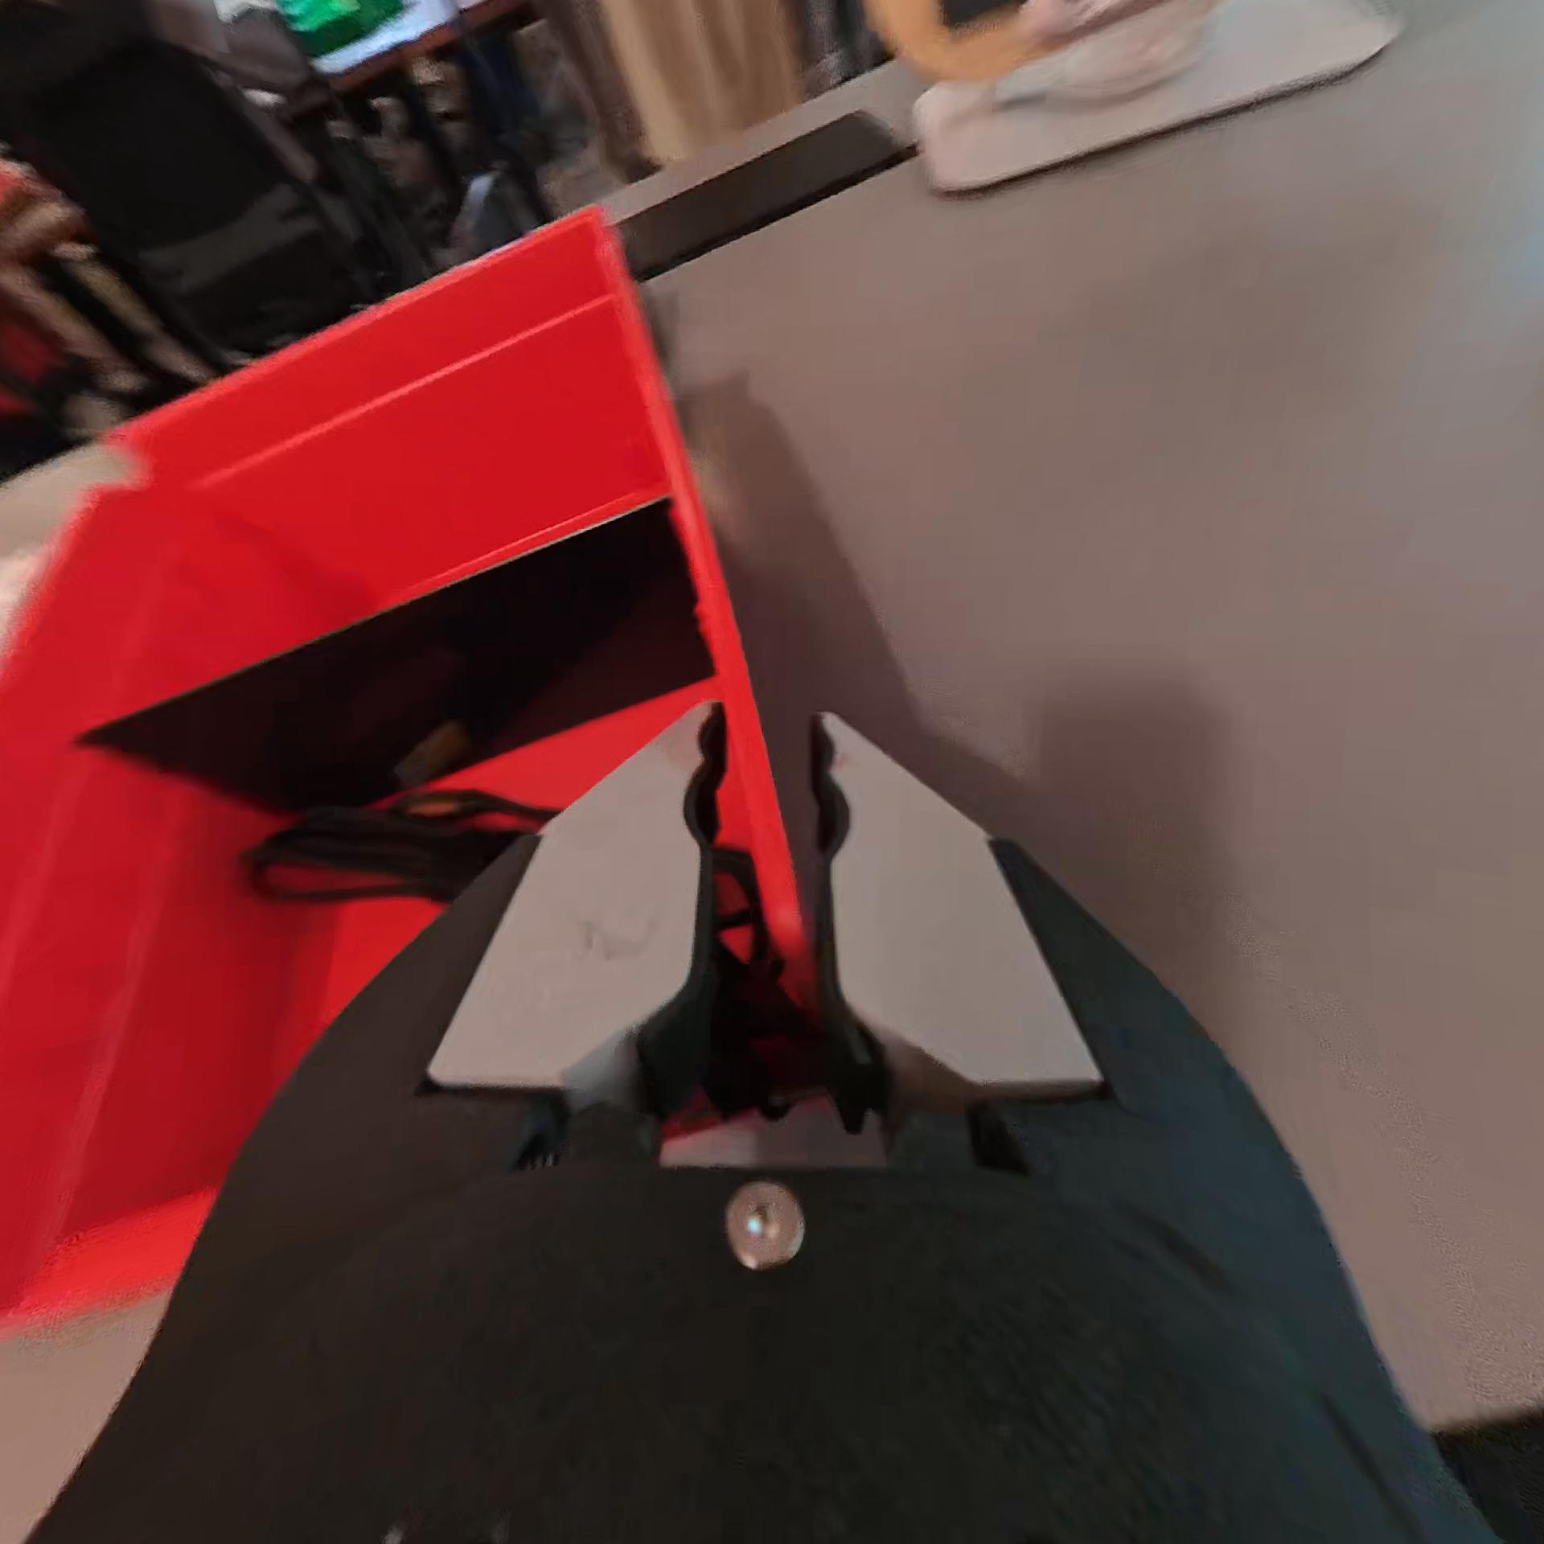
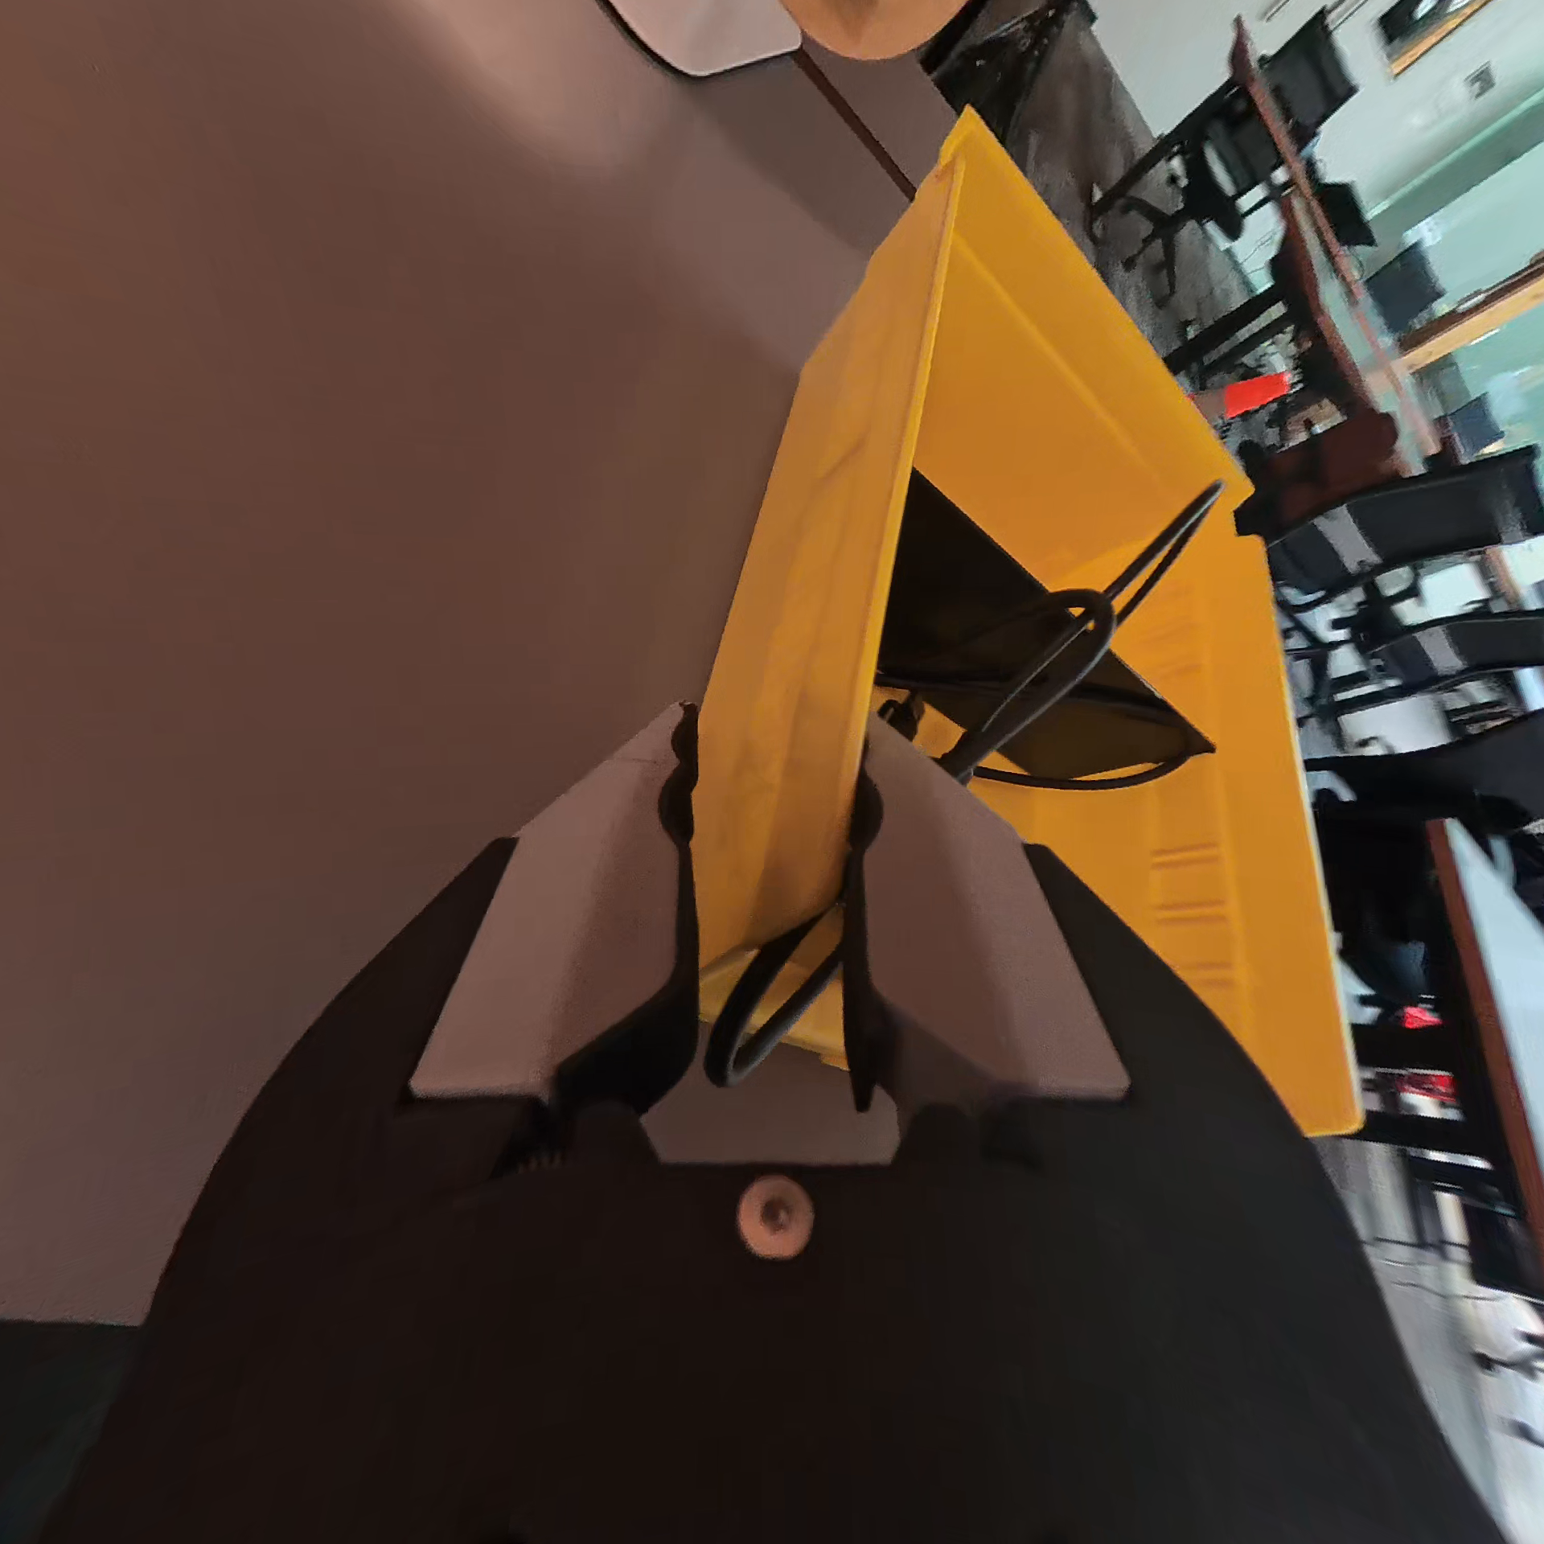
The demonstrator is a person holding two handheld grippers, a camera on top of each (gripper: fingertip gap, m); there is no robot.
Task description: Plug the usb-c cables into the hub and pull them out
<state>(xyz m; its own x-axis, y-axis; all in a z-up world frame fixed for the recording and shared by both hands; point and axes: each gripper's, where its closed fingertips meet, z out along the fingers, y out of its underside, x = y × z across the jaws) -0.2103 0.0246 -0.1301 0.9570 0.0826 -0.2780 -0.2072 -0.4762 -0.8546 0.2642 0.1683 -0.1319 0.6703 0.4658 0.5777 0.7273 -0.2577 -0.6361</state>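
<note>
Left tongs (image 1: 764,727): jaws straddle the right side wall of a red bin (image 1: 401,468), wall between the fingers w/ a gap on the outer side; whether they pinch it cannot be told, pic blurred. Inside the bin, left of and ahead of the tongs, lies a dark flat item (image 1: 401,702), and a bundle of black cable (image 1: 376,852) sits just beside it on the red floor, more cable running back between the fingers. Hub not identifiable w/ certainty. Grey counter (image 1: 1170,585) extends right of the tongs; a pale mat (image 1: 1128,100) lies well ahead, far right.

Right tongs (image 2: 773,735): jaws clamped on the left side wall of a yellow bin (image 2: 1044,359), both fingers touching the wall. Bin appears tilted in this view. Inside, ahead and right of the tongs, a dark flat item (image 2: 986,585) rests against the bin floor; a black cable loop (image 2: 1078,635) crosses over it and reaches toward the far rim. A second loop of black cable (image 2: 760,1003) hangs over the near bin edge, between the fingers. Counter surface (image 2: 376,418) runs left of the tongs. Chairs and desks (image 2: 1378,585) stand well off to the right, beyond the bin.
</note>
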